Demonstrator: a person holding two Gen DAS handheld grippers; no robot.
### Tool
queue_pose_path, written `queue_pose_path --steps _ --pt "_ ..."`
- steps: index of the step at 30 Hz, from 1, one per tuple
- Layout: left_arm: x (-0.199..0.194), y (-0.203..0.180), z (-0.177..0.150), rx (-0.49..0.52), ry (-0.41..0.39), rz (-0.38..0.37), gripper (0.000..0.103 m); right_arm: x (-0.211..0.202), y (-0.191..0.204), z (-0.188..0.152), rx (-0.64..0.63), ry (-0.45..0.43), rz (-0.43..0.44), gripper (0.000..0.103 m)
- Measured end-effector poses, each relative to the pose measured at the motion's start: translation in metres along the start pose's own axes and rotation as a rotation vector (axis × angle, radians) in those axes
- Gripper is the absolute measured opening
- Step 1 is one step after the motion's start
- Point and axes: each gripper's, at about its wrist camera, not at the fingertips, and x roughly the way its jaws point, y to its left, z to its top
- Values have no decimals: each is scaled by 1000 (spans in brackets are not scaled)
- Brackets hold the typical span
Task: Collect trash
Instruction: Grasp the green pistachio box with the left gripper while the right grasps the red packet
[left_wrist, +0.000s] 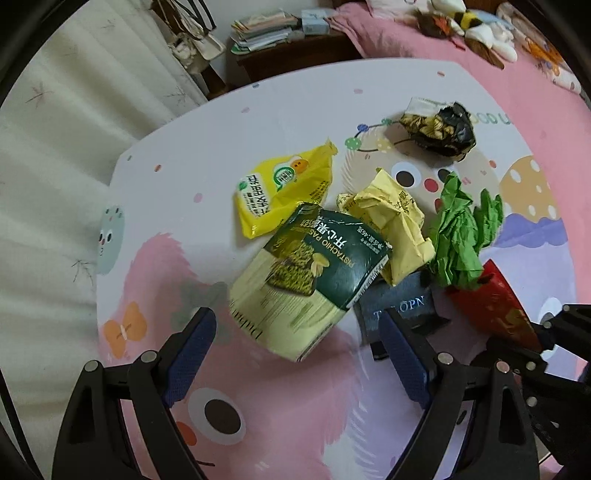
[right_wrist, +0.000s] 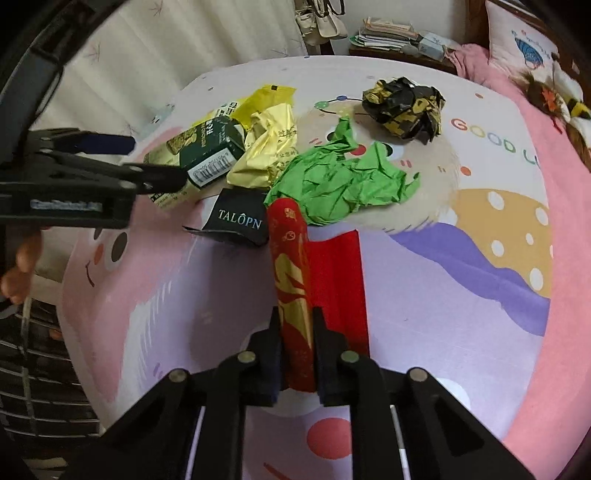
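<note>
dark card (right_wrist: 239, 218) reads "talôpn"; green packet (left_wrist: 314, 273) "pistachio".

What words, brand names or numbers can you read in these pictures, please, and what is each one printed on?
"PISTACHIO PAS…", cut off, plus Chinese characters: green and cream snack packet.
"TALÔPN": dark card.
"GOOD L…", running out of view: cartoon table cover.
Chinese print on the yellow wrapper and the pale yellow crumpled wrapper: too small to read reliably.
Gold characters on the red packet: unreadable.
</note>
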Motion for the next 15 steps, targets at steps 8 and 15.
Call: queue_pose_path --steps 8,15 --pt "33 6 10 6 87 16 89 0 -17 2 43 3 56 13" --pt "53 7 17 5 110 13 86 0 -18 -2 41 5 71 13"
